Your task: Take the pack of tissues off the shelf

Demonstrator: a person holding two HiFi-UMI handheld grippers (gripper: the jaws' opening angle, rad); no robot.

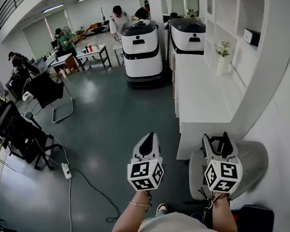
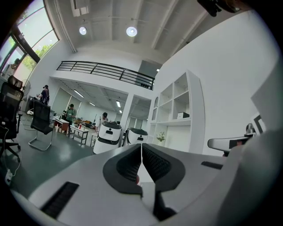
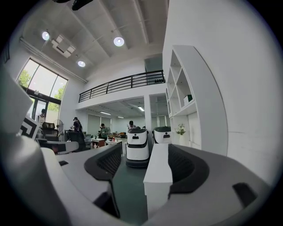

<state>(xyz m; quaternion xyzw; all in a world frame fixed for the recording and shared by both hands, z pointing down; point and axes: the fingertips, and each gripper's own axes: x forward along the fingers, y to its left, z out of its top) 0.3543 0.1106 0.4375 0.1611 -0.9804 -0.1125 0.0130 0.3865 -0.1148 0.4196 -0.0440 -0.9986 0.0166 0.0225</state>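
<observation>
Well, both grippers wait at the near end of the counter, the pack not yet reached.

The pack (image 1: 251, 36), a small box, sits alone in an open cubby of the shelf (image 1: 236, 2), well apart from both tools and above the flowers (image 1: 223, 49) that stand at the counter's (image 1: 198, 97) back edge. The left gripper (image 1: 148, 137) has its jaws pressed together on nothing and hangs out over the floor, likely just kept clear. The right gripper (image 1: 216, 141) is the one nearer the shelf, by the counter's near corner. Its jaws stand apart and empty and look along the counter, which suggests it is readied for the grab. It would need to go forward and up to that cubby.
</observation>
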